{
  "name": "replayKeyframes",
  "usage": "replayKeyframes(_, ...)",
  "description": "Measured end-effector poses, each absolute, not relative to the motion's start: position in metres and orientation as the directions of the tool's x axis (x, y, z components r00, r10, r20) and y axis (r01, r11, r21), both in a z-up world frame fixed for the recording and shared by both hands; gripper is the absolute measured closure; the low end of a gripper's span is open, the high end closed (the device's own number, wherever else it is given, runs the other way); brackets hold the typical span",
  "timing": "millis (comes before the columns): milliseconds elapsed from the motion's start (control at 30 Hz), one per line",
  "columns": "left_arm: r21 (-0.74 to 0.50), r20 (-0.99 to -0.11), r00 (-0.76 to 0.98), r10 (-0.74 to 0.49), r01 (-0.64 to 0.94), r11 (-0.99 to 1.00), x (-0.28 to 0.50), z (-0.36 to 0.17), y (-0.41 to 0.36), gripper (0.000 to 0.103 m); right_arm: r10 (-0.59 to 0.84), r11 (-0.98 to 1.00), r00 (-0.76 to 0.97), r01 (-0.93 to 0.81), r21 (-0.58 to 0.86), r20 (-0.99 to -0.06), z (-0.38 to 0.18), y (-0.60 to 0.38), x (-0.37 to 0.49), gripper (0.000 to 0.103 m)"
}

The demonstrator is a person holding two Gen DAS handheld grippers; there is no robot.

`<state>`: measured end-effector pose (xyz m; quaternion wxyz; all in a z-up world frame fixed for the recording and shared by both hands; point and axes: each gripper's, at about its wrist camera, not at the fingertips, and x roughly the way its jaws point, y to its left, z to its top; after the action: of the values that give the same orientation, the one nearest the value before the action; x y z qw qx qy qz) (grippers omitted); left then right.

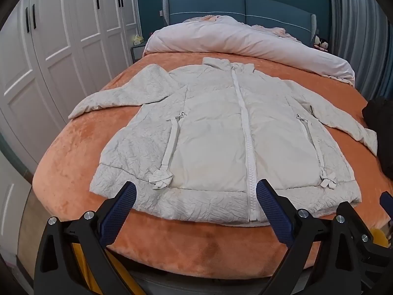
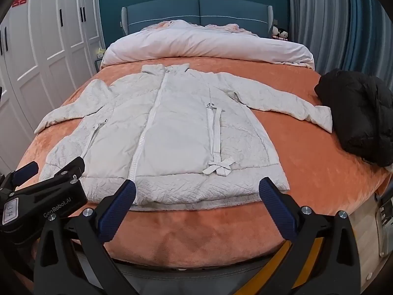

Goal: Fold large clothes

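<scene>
White and puffy, the jacket lies zipped and flat on the orange bed, left gripper and right gripper both spread wide and empty above its hem, best pinching each sleeve cuff first.

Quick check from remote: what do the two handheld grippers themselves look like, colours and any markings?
Both grippers, left and right, have black angular frames, silver bolts, yellow parts beneath, and blue textured finger pads. The left's body bears "GenRobot.AI" lettering and a white handwritten label.
</scene>
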<state>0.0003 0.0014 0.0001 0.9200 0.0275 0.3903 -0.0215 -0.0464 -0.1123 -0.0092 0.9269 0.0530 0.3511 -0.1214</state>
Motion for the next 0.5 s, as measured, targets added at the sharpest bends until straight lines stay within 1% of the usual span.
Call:
replayKeyframes(33, 0.031, -0.72, 0.694, -0.022, 0.063, 0.998, 0.0004, 0.0001, 0.0024, 0.008, -0.197, 0.965, 0.71, 0.261, -0.007, -0.676, -0.0095, -0.1116, -0.0454, 0.005)
replayKeyframes(500, 0.058, -0.718, 0.696, -0.003, 0.064, 0.996, -0.0033, 0.0054, 0.0031, 0.008, -0.178, 0.965, 0.712, 0.261, 0.021, -0.679, -0.0064, -0.1108, -0.0443, 0.005)
